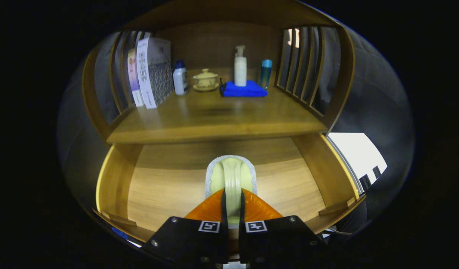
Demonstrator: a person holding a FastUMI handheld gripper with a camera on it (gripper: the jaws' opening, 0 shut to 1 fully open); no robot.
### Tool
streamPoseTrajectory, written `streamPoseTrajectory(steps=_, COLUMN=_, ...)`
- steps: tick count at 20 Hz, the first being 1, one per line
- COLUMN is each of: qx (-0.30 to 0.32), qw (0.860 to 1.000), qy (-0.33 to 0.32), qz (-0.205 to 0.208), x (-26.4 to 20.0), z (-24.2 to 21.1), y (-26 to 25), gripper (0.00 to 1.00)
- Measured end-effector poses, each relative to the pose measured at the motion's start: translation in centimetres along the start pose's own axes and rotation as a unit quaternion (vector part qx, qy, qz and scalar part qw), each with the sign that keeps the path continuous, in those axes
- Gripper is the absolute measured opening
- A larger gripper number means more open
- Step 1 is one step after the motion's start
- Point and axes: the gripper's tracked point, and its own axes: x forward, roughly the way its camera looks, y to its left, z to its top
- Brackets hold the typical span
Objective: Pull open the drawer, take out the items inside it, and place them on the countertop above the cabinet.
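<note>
Tongs: the gripper (232,207) is closing both fingers on the raised handle ridge of a pale green brush (232,175), one finger pressing on each side of it, so it is grasping the brush.
Brush: it is sitting between the fingers and reaching just ahead of them; an oval, smooth, plastic-looking body with a rounded spine down its middle and a grey, fuzzy rim around its far end.
Drawer: the drawer (169,186) is standing pulled open beneath the brush; a light, straight-grained wooden floor with darker wooden side walls, and the brush is lying over the middle of the floor, nearer the front edge than the back.
Countertop: the countertop (214,127) is running across just above the drawer's back edge, a smooth wooden board with a slight sheen.
Items on top: toward the countertop's back edge a folded blue cloth (244,90) is lying with a white pump bottle (240,67) standing behind it and a slim blue bottle (265,73) just beside it; a lidded yellowish cup (205,79) on a saucer and a small white bottle (180,78) with a blue cap are standing near the middle-left; upright books (149,71) are leaning by the left edge.
Sides: slatted wooden panels (304,63) are closing in both ends.
</note>
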Motion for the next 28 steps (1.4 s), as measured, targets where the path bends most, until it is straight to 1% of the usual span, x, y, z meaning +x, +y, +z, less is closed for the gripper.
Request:
streamPoseTrajectory(steps=3, qx=-0.005, qw=1.000, qy=-0.022, qz=-0.001, x=-1.2, z=2.6, y=-0.3, gripper=0.11)
streamPoseTrajectory(steps=6, qx=-0.012, qw=0.999, qy=-0.040, qz=0.011, x=-1.4, z=5.5, y=0.6, gripper=0.11)
streamPoseTrajectory(steps=9, qx=-0.037, qw=0.998, qy=-0.053, qz=0.019, x=-0.9, z=8.4, y=1.7, gripper=0.11)
streamPoseTrajectory(steps=13, qx=-0.053, qw=0.996, qy=-0.063, qz=0.041, x=1.3, z=11.7, y=3.7, gripper=0.11)
streamPoseTrajectory(steps=19, qx=-0.060, qw=0.996, qy=-0.050, qz=0.036, x=6.5, z=13.7, y=2.8, gripper=0.11)
streamPoseTrajectory(steps=23, qx=-0.040, qw=0.997, qy=-0.040, qz=0.049, x=9.1, z=15.1, y=2.9, gripper=0.11)
streamPoseTrajectory(steps=28, qx=-0.012, qw=0.997, qy=-0.036, qz=0.063, x=11.0, z=16.5, y=2.9, gripper=0.16)
